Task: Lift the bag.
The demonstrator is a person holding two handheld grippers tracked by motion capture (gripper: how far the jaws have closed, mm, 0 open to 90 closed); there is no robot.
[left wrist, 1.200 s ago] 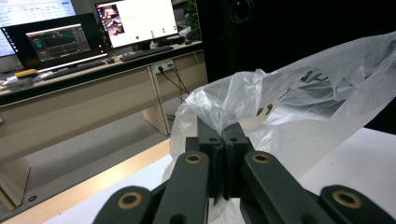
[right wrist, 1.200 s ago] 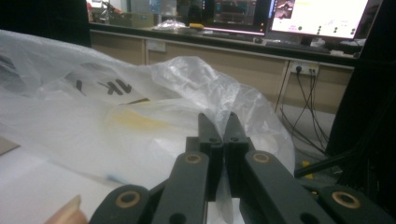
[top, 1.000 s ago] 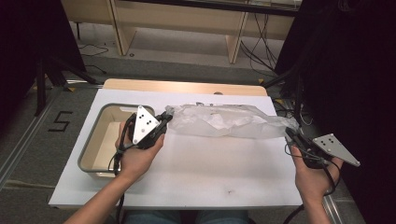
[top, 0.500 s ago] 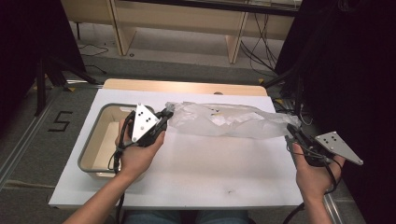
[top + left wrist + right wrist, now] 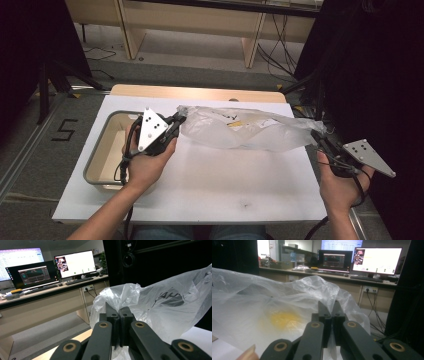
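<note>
Here, largest first: a white table top bearing all items, with a wooden strip along its far edge. Next, one clear plastic bag, crumpled, stretched lengthwise across the far half of the table between the two grippers; dark print and a yellow patch show through the film, and in the right gripper view the yellow patch lies inside the bag ahead of the jaws. Next, a shallow grey-rimmed tray at the table's left side, pale inside, partly covered by the left hand. Next, left gripper, held by the left hand over the tray's right edge, jaws clenched on the bag's left end; the left gripper view shows film pinched between the black jaws. Last, right gripper, at the table's right edge, jaws likewise clamped on the bag's right end, film caught between them in the right gripper view.
</note>
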